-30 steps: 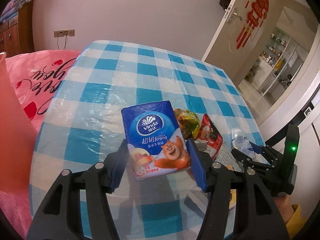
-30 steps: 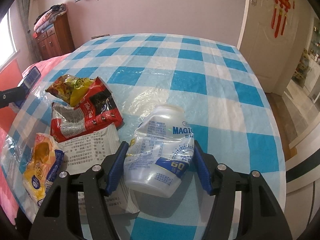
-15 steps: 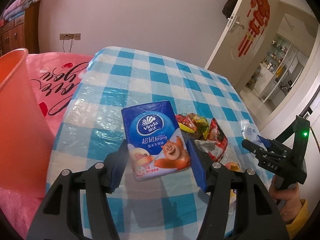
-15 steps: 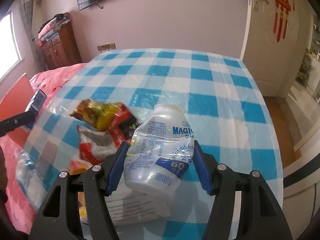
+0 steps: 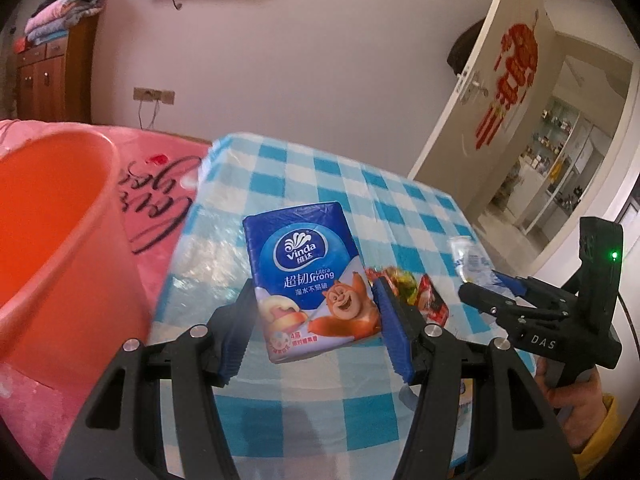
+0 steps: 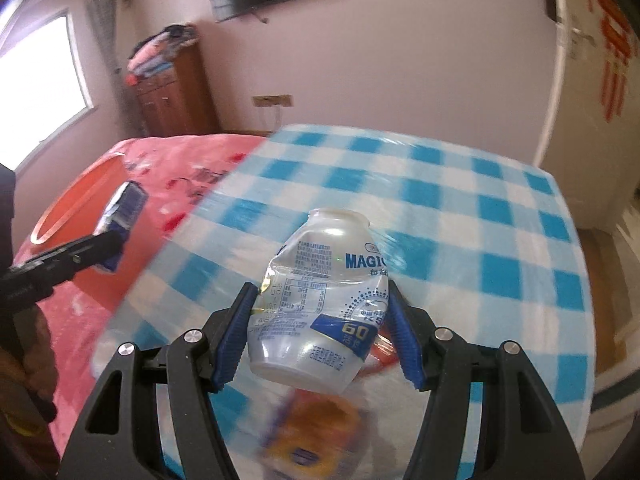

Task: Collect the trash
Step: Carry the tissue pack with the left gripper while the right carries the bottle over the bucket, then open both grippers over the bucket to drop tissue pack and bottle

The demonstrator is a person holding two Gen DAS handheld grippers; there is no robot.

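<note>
My left gripper (image 5: 316,324) is shut on a blue Vinda tissue pack (image 5: 306,276) and holds it in the air above the checked table (image 5: 304,168), to the right of an orange bin (image 5: 52,216). My right gripper (image 6: 322,332) is shut on a crushed clear plastic bottle (image 6: 320,300) and holds it above the table (image 6: 500,240). The right gripper also shows in the left wrist view (image 5: 492,292), the left one in the right wrist view (image 6: 108,244). Snack wrappers (image 5: 416,292) lie on the table.
The orange bin (image 6: 76,204) stands on a pink blanket (image 5: 160,184) left of the table. A blurred orange wrapper (image 6: 308,436) lies under the bottle. A wooden cabinet (image 5: 52,76) and an open door (image 5: 476,92) stand behind.
Both grippers have risen with their loads and swung left toward the orange bin, which now fills more of the left wrist view. The wrappers have stayed on the table.
</note>
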